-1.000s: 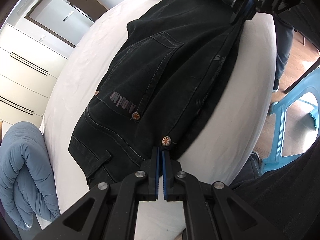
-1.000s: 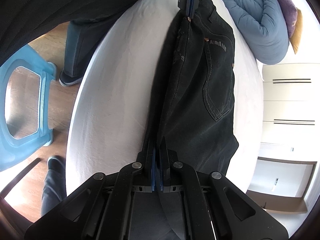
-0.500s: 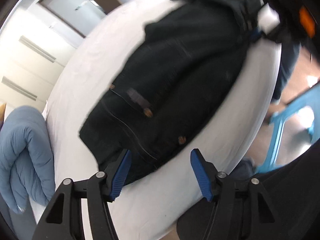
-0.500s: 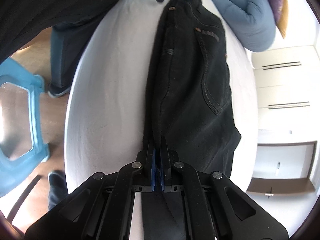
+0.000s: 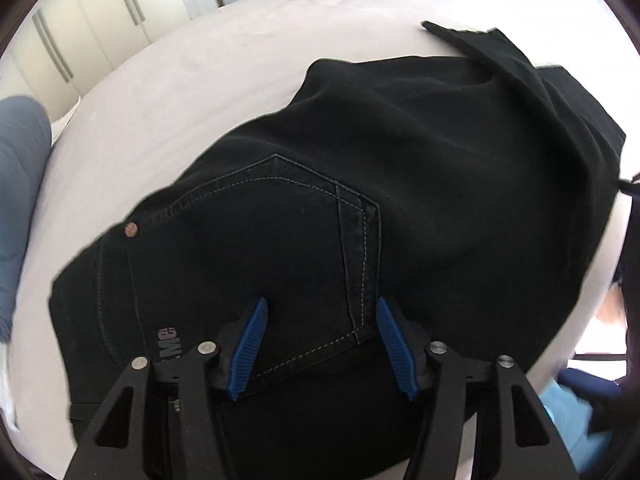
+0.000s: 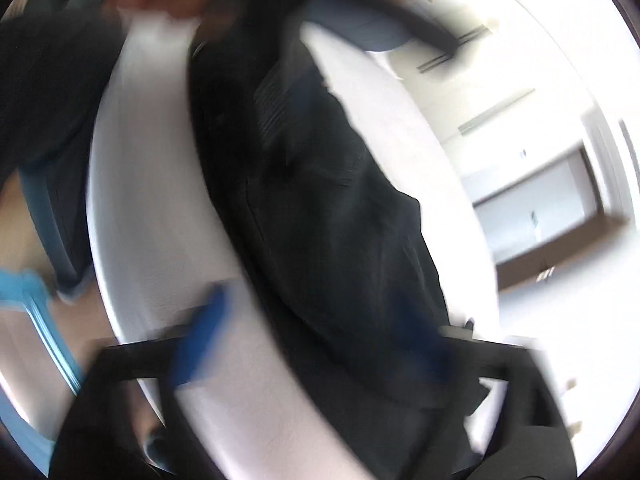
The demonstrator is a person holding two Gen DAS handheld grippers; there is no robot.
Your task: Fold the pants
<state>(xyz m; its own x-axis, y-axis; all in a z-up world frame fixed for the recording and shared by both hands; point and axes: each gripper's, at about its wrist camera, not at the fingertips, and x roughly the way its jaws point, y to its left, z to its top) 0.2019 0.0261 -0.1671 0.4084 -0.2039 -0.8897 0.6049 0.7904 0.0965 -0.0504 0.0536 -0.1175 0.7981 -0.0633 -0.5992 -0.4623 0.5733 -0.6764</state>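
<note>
Left wrist view: black pants (image 5: 400, 184) lie rumpled, back pocket (image 5: 280, 248) up.

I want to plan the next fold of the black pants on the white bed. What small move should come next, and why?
Probably lower the left hand-held gripper and pinch the waist end of the black pants. They lie lengthwise on the white bed. The left jaws are closing and the right hand-held gripper is opening; neither grips cloth.

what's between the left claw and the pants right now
Nothing visible. The left claw hangs directly over the black pants on the white bed, jaws apart and closing slightly, only bare denim beneath them.
</note>
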